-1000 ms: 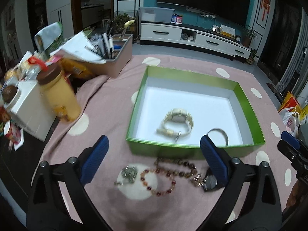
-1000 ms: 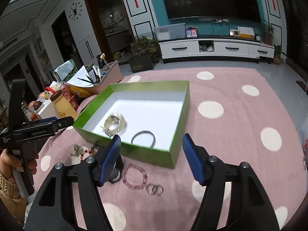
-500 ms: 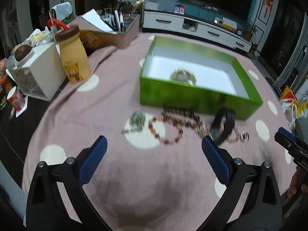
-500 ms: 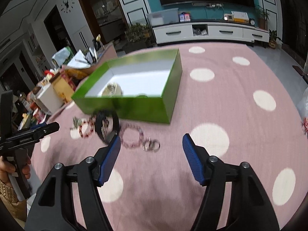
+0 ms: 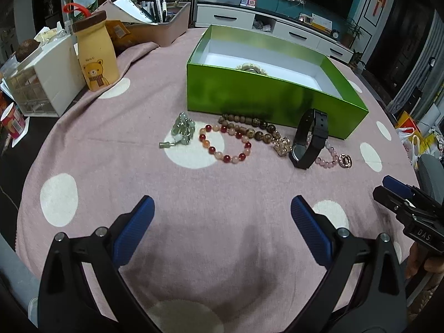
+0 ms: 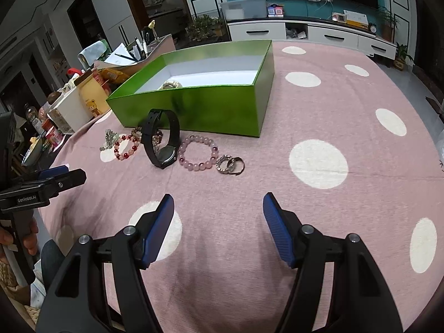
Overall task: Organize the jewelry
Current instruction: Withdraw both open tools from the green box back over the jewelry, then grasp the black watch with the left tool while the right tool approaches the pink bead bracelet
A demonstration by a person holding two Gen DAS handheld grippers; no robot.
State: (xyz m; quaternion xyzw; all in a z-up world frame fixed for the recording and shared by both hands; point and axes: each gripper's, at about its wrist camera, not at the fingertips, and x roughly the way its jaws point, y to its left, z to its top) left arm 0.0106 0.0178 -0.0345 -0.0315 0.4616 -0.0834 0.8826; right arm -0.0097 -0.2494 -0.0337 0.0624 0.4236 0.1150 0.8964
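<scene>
A green box [image 5: 266, 102] [image 6: 194, 108] with a white inside stands on the pink dotted cloth; a pale watch [image 5: 251, 68] [image 6: 170, 84] lies in it. In front of the box lie a green charm [image 5: 181, 130], a red bead bracelet [image 5: 224, 145] [image 6: 126, 145], a brown bead bracelet [image 5: 249, 129], a black watch [image 5: 309, 138] [image 6: 162, 138], a pink bead bracelet [image 6: 197, 152] and joined rings [image 6: 230, 164]. My left gripper [image 5: 222, 222] is open, short of the jewelry. My right gripper [image 6: 217, 216] is open, nothing between its fingers.
At the left stand a yellow bear bottle [image 5: 95, 55], a white drawer unit [image 5: 41, 77] and a pen-filled tray [image 5: 163, 25]. A red cup [image 5: 11, 120] sits off the cloth's left edge. A hand [image 6: 16, 238] holds the other gripper's handle.
Both grippers have drawn back from the box and sunk lower toward the near cloth. The view now looks at the box's front wall instead of down into it. Jaws unchanged.
</scene>
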